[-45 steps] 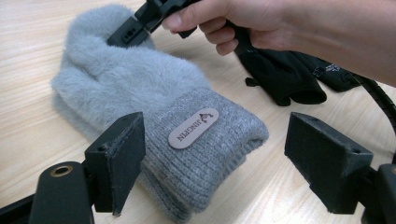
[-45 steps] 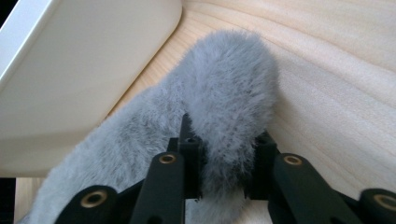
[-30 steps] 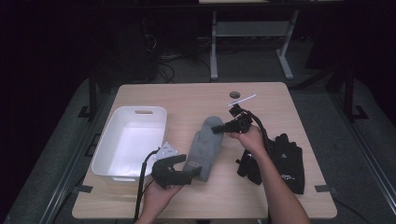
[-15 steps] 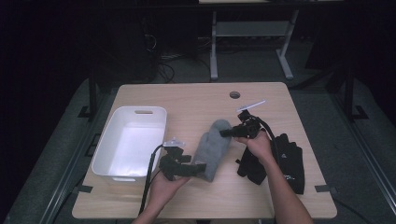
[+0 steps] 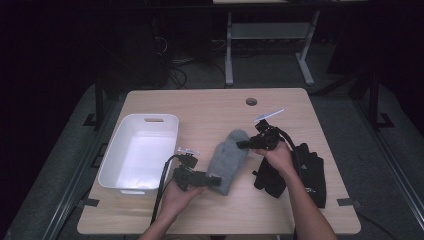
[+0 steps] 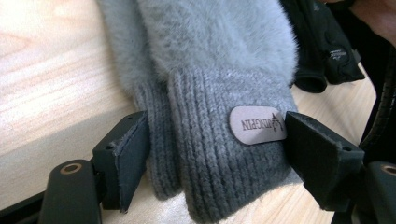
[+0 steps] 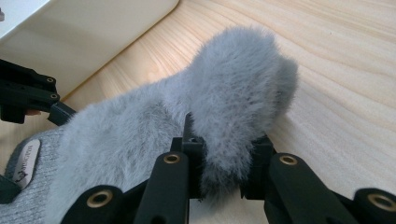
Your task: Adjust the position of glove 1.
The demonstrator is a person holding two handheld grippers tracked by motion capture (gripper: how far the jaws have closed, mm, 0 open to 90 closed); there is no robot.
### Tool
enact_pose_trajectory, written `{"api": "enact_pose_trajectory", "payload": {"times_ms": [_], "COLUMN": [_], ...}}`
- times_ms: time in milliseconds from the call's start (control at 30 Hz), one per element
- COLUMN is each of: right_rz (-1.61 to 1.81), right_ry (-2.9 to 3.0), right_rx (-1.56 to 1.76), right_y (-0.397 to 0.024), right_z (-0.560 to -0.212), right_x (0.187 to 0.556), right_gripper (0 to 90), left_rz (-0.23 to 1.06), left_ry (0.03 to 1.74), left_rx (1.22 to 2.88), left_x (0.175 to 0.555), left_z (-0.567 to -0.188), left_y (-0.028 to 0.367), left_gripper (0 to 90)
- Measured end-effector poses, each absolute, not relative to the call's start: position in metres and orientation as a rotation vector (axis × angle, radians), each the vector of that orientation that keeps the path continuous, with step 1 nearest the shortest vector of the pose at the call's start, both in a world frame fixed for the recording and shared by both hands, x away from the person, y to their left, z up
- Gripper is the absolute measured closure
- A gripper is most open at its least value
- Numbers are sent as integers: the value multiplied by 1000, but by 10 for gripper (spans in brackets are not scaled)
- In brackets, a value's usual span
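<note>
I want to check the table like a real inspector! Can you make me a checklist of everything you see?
Surface: wooden table, with a round hole near the far edge.
Job's things: grey furry mittens lying in the middle; white bin on the left, inside looks empty.
Clutter: black gloves on the right; small white strip.
Tools: left tool open around the mitten cuff; right tool shut on the furry tip.
Cables: black cable trailing from the left tool.
Surroundings: dark floor, metal table legs behind.
</note>
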State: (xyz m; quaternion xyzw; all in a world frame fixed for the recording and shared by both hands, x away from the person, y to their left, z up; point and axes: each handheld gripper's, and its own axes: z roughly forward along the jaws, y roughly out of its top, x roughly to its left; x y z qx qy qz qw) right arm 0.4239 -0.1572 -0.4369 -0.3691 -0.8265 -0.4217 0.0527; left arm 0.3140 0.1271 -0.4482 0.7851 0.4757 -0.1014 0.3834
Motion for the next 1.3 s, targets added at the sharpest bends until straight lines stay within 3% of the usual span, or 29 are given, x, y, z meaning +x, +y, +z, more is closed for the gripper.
{"api": "enact_pose_trajectory", "payload": {"times_ms": [167,500,1300], "right_rz": [-1283,-1286,-1315], "right_ry": [-2502,-2496,-2493], "right_rx": [-1131,-1147,-1162], "right_y": [-158,-152,-153], "right_z": [-439,-440,-421], "right_x": [423,424,418], "right_gripper": [755,756,759], "left_rz": [-315,-286,-305], "left_ry": [1225,1165,1143], "left_rx": [1995,2028,1977], "left_x": [317,316,313], "left_z": [-454,-449,-440], "left_y": [129,133,135], "left_gripper": [277,510,564]}}
